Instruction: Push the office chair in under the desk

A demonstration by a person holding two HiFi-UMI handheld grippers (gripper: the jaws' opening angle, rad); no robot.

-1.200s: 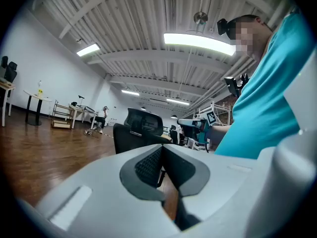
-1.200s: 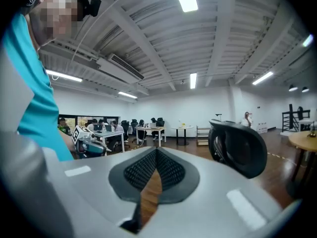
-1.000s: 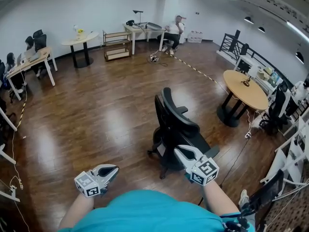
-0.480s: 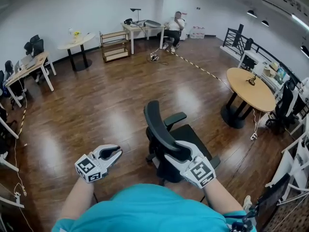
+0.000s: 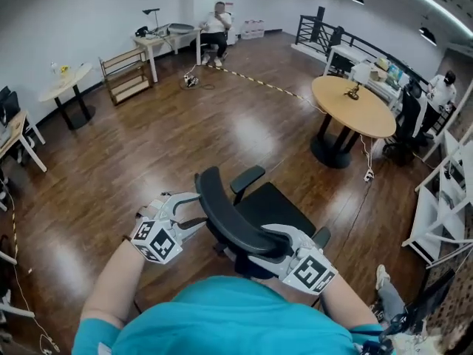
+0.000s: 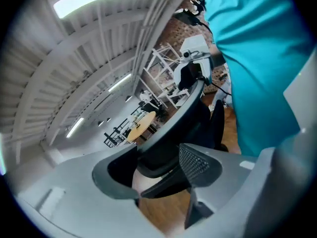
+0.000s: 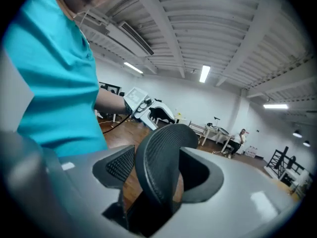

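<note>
A black office chair [image 5: 272, 207] stands on the wood floor right in front of me, its seat facing away. My left gripper [image 5: 194, 211] straddles the left end of the curved backrest top [image 5: 225, 211]. Its jaws are opening, with the backrest edge [image 6: 181, 115] between them and the pads not pressing on it. My right gripper [image 5: 264, 246] straddles the right end. Its jaws are also opening, and the mesh backrest [image 7: 159, 157] sits between them with floor showing beside it. In the gripper views I see the left gripper [image 6: 156, 165] and the right gripper [image 7: 158, 170] from behind the jaws.
A round wooden table [image 5: 353, 109] stands ahead to the right, with a cable [image 5: 362, 198] trailing over the floor near it. White desks [image 5: 369, 69] and shelving [image 5: 443, 205] line the right side. A seated person [image 5: 216, 26] and more tables [image 5: 63, 87] are far off.
I have come up close behind the chair. Both grippers, shut and clear of it before, now stand open around the two ends of the backrest top. The view has swung left.
</note>
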